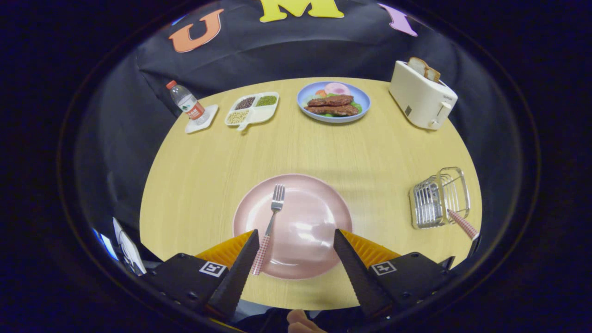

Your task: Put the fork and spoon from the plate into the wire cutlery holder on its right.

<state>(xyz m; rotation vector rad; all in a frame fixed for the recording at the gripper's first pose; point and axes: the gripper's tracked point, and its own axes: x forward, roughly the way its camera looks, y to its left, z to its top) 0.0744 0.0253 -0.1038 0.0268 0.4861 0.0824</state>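
Pink plate (319, 263) held the fork (273, 217) just inside our gripper (296, 237), fingers spread empty for the pickup, while the wire cutlery holder (438, 198) already kept one checked handle (462, 224), presumably the spoon's.

One round pale wooden table (208, 175). At lower centre, one round pink plate (305, 263) bearing one metal fork with a red-checked handle (273, 217). At right, one wire cutlery holder (439, 199), with one red-checked handle (462, 224) poking out. Along the top: one clear plastic water bottle (187, 104), one white coaster (206, 121), one white three-compartment tray (259, 115), one blue plate of food (363, 99), one cream toaster (421, 99) with two bread slices (425, 68). One gripper (295, 231), two fingers spread wide, gripping nothing.
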